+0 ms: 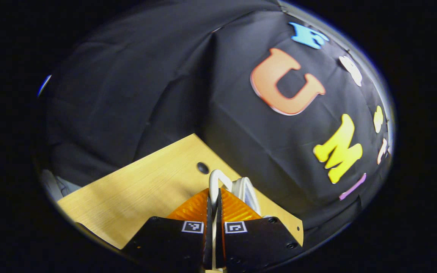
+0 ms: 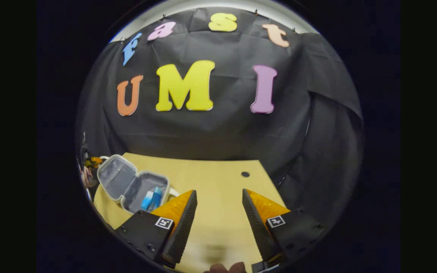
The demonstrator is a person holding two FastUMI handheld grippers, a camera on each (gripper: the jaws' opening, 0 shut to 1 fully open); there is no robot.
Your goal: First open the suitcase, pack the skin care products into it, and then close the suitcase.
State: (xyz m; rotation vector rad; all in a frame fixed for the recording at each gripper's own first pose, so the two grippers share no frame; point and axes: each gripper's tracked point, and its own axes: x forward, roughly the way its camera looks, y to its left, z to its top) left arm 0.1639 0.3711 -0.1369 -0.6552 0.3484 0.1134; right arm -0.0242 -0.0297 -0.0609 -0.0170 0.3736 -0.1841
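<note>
A: Left gripper view, the white handle (image 1: pixel 214 182) runs down between the fingers, lower part hidden.
B: Right gripper view?
A: Suitcase (image 2: pixel 127 184) near corner sits behind a finger. Blue products (image 2: pixel 152 198) inside too small to tell apart. Other gripper (image 2: pixel 89 163) at the left edge, cut off, blurry.

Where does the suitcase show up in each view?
Left gripper view: bottom centre, its handle pinched in the left tool.
Right gripper view: lower left, the suitcase lies open on the table.
Shared landmark: the dark hole in the tabletop, right of centre in the right gripper view.
</note>
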